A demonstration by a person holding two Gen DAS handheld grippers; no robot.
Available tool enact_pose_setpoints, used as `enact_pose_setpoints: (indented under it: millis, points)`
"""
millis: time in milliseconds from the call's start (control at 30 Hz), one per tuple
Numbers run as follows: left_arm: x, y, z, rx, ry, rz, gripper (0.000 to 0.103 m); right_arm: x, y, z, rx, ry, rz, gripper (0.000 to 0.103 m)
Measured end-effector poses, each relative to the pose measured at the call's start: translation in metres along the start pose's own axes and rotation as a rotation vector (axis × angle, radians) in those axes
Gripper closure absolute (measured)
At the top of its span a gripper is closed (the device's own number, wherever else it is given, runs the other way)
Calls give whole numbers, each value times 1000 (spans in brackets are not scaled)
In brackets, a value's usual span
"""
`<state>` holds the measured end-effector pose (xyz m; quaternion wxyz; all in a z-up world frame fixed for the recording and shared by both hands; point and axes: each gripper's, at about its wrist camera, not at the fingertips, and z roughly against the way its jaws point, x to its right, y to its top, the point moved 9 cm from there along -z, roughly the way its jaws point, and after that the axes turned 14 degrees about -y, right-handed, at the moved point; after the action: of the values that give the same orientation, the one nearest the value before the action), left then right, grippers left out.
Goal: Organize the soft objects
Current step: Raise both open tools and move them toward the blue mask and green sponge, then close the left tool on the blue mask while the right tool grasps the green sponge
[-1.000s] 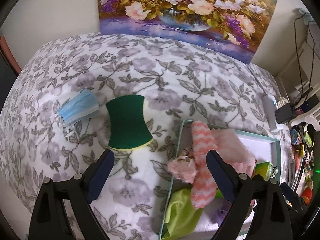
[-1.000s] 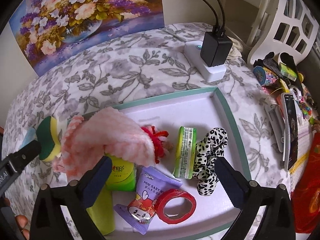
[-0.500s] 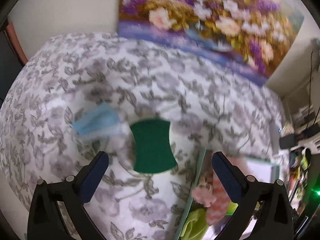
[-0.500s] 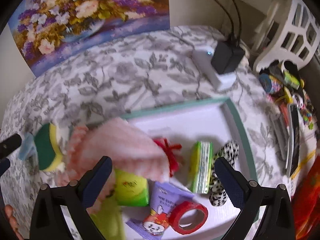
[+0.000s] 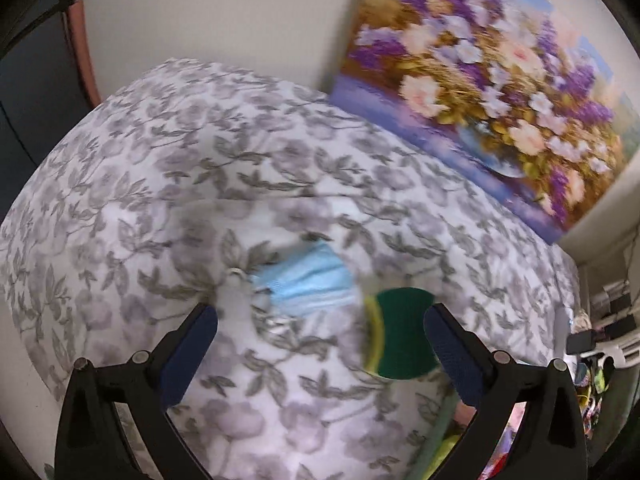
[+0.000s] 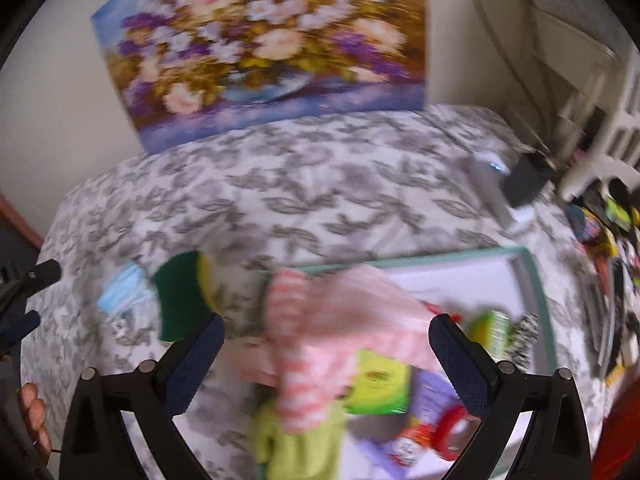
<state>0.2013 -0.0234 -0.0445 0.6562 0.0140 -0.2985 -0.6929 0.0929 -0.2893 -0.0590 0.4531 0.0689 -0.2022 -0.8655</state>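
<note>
Left wrist view showed the left claw wide open with nothing in it. It hung over a desk covered by a cloth with grey flowers. Between its two dark blue fingers lay a blue face mask, flat on the cloth. Just to the right of the mask lay a green sponge with a yellow edge, close to the right finger. A corner of a tray showed at the bottom right, but it was too blurry to tell more. A big flower painting leaned on the wall at the back.

Right wrist view was blurry. The right claw was wide open too and held nothing. At the far left the tips of the left claw poked in. Next came the mask, then the sponge, both on the cloth outside the tray. The white tray with a green rim sat to the right. A pink fluffy cloth lay over its left edge. A lime green cloth lay below it. Farther right in the tray were a green packet, a purple pouch, a red tape roll and a black and white spotted band.
</note>
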Motion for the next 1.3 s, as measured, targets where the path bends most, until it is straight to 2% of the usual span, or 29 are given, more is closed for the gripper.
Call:
enact_pose_setpoints:
  millis: [200, 367, 733, 900, 1300]
  points:
    - [-34, 9, -6, -10, 43, 37, 0, -67, 2, 0, 11, 86, 75, 0]
    - [-50, 13, -22, -41, 60, 54, 0, -103, -5, -12, -7, 103, 142, 0]
    - [-59, 3, -79, -165, 53, 95, 0, -137, -20, -49, -72, 109, 217, 0]
    - [-65, -4, -98, -209, 74, 108, 0, -148, -25, -60, -92, 112, 241, 0]
    - [-72, -16, -124, -265, 80, 138, 0, -166, -33, -79, -120, 103, 280, 0]
